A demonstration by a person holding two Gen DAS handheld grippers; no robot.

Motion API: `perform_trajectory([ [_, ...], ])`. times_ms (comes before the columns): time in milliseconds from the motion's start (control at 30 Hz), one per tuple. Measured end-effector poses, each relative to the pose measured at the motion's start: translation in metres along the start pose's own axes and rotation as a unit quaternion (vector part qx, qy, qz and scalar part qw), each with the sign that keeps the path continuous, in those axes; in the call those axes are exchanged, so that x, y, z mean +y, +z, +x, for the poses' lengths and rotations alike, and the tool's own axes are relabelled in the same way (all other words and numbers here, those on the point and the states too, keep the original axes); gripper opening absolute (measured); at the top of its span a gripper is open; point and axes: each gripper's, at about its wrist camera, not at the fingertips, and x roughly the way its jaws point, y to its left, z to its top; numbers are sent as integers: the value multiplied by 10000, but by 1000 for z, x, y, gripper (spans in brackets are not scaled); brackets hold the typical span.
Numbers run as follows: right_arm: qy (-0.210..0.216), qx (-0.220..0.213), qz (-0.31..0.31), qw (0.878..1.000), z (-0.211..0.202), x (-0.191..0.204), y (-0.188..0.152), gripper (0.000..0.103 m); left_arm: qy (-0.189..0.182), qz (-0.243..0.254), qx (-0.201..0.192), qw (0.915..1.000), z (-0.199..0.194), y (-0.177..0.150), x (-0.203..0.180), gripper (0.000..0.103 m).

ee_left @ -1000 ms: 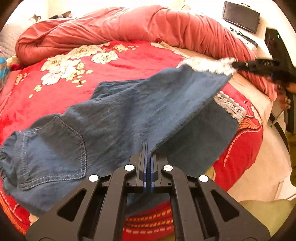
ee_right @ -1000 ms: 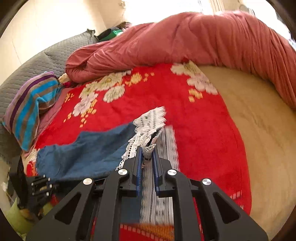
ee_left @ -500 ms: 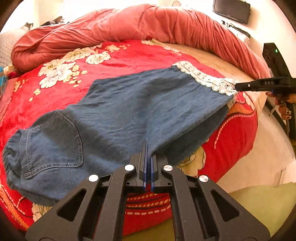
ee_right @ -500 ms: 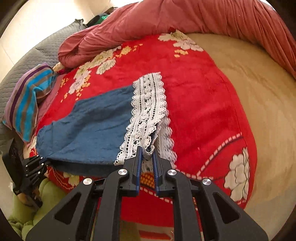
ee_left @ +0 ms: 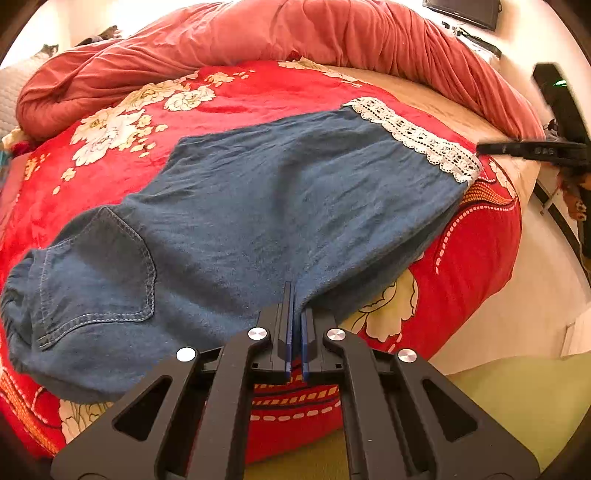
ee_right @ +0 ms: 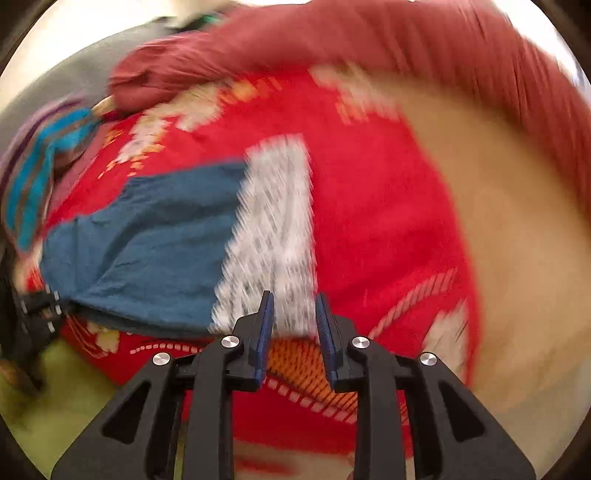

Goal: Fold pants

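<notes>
Pants [ee_left: 266,206] of blue denim spread flat across a red flowered blanket [ee_left: 236,92], filling the middle of the left wrist view; waistband end and back pocket [ee_left: 99,273] at lower left, leg ends with white lace trim [ee_left: 417,138] at upper right

Left tongs [ee_left: 294,295] at bottom centre of the left view, closed tight on the near edge of the denim, cloth pinched between the blue pads where the fabric hangs over the bed's front edge

Right tongs [ee_right: 291,306] at bottom centre of the right view, jaws just been opening and now parted with a clear gap; lace hem [ee_right: 273,229] lying flat just ahead of the fingertips, its near edge reaching between the tips but not pressed by either pad. Same tongs seen from the side at the right edge of the left view [ee_left: 532,150], tip just beside the lace corner. Right view heavily blurred, so fine detail of the lace not readable

Farther out: bunched pink quilt [ee_left: 332,33] along the top of both views, bare beige mattress [ee_right: 498,221] to the right of the blanket, striped pillow [ee_right: 33,173] and grey padded headboard [ee_right: 74,81] at upper left of the right view, dark screen [ee_left: 461,11] at the top right corner of the left view, green floor [ee_left: 517,398] at lower right
</notes>
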Motion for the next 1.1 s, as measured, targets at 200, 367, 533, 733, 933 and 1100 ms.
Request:
perform_trajectory([
  [200, 868, -231, -1628, 9826, 7, 87, -4, 24, -9, -9, 1, 10000, -1, 0, -1, 0],
  [367, 1223, 156, -1993, 9721, 45, 126, -2, 24, -4, -8, 47, 10000, -4, -5, 1, 3],
  [533, 1305, 679, -1866, 9713, 75, 113, -9, 24, 65, -412, -169, 9990, -32, -11, 24, 40],
  [733, 1614, 446, -1656, 9719, 61, 103, -5, 27, 693, -1622, -534, 9829, -74, -19, 91, 65],
  [933, 1614, 149, -1552, 9745, 52, 103, 12, 33, 1641, -2636, -345, 9499, -80, -30, 149, 80],
  [1100, 1625, 197, -1534, 9745, 59, 102, 15, 35, 1754, -2752, -205, 9450, -68, -40, 167, 49],
])
